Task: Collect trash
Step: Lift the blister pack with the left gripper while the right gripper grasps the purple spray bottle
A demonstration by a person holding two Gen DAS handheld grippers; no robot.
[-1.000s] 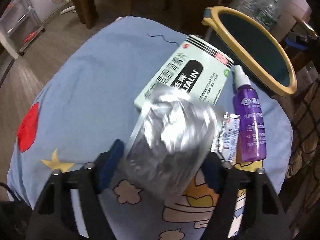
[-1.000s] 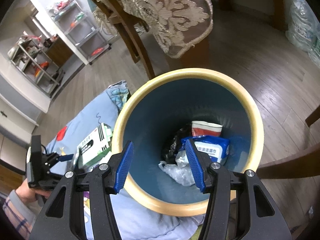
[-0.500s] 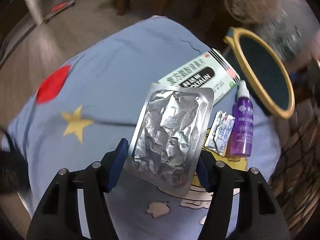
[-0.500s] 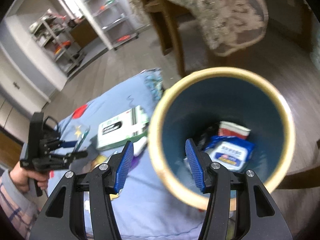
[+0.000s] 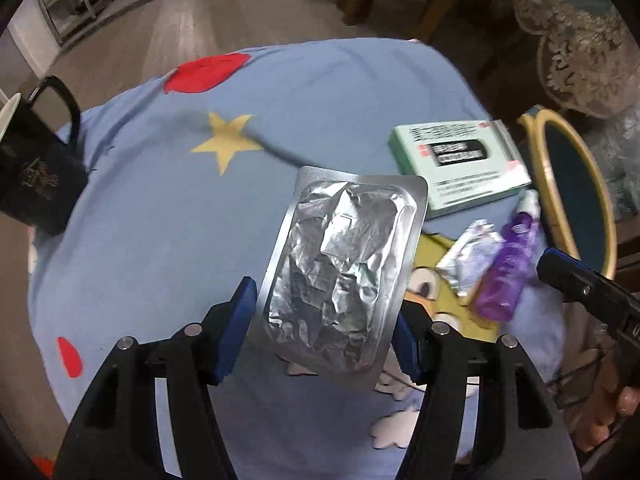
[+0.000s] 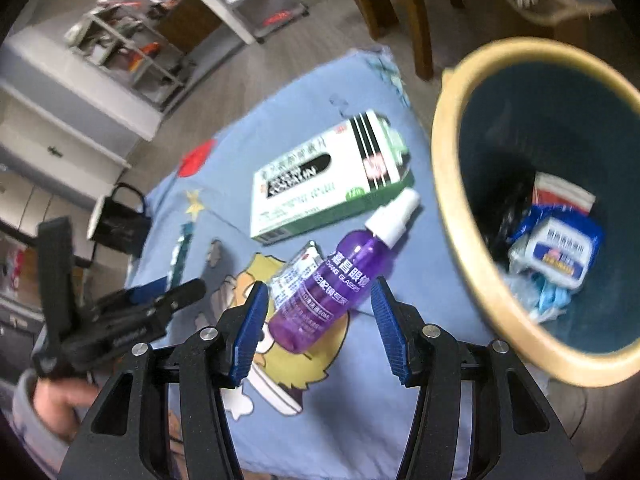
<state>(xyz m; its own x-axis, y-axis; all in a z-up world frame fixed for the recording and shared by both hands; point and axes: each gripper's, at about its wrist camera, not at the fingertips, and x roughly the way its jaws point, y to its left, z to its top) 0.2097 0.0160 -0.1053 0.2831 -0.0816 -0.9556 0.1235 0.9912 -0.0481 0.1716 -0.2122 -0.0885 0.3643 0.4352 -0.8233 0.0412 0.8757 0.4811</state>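
My left gripper (image 5: 324, 332) is shut on a silver foil blister pack (image 5: 344, 272) and holds it above the blue cartoon cloth (image 5: 160, 208). In the right wrist view this pack (image 6: 180, 256) shows edge-on in the left gripper (image 6: 176, 286). My right gripper (image 6: 318, 332) is open just over a purple spray bottle (image 6: 336, 284) that lies on the cloth, its lower half between the pads without touching them. A small sachet (image 6: 296, 272) lies against the bottle's left side. Behind them lies a green and white box (image 6: 328, 176). The yellow-rimmed bin (image 6: 452, 216) stands to the right.
The bin holds a wipes pack (image 6: 560, 248) and other waste. A black mug (image 5: 36, 176) stands at the cloth's left edge. Wooden chair legs (image 6: 404, 12) and a lace-covered chair (image 5: 560, 20) stand behind. Metal shelving (image 6: 132, 52) lines the far wall.
My right gripper swung left and down from over the bin to the purple bottle. My left gripper rolled and shifted, still gripping the blister pack; the mug came into view.
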